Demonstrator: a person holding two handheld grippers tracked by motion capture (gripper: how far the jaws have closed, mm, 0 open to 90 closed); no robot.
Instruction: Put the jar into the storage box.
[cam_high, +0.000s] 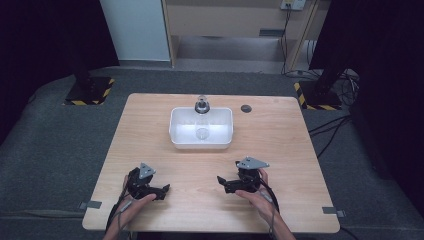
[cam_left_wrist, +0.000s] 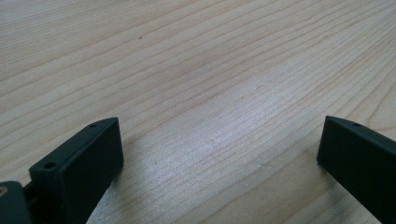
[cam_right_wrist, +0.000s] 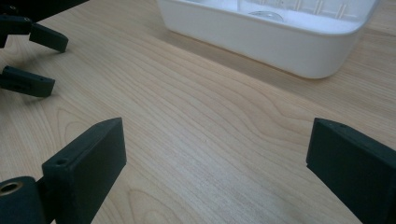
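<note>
Your left gripper (cam_high: 161, 190) rests low on the wooden table (cam_high: 280, 145), jaws spread wide with bare wood between them. Your right gripper (cam_high: 223, 182) sits the same way, jaws wide apart and holding nothing, pointing toward the left one. Ahead of both, well apart from them, a white tub (cam_high: 176, 130) holds a clear glass bottle (cam_high: 201, 119) standing upright.

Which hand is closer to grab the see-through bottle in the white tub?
Probably the right. The right gripper sits a bit nearer the white tub holding the clear bottle, and its own view already faces the tub. The left gripper lies farther off, facing bare table. Both are open.
</note>
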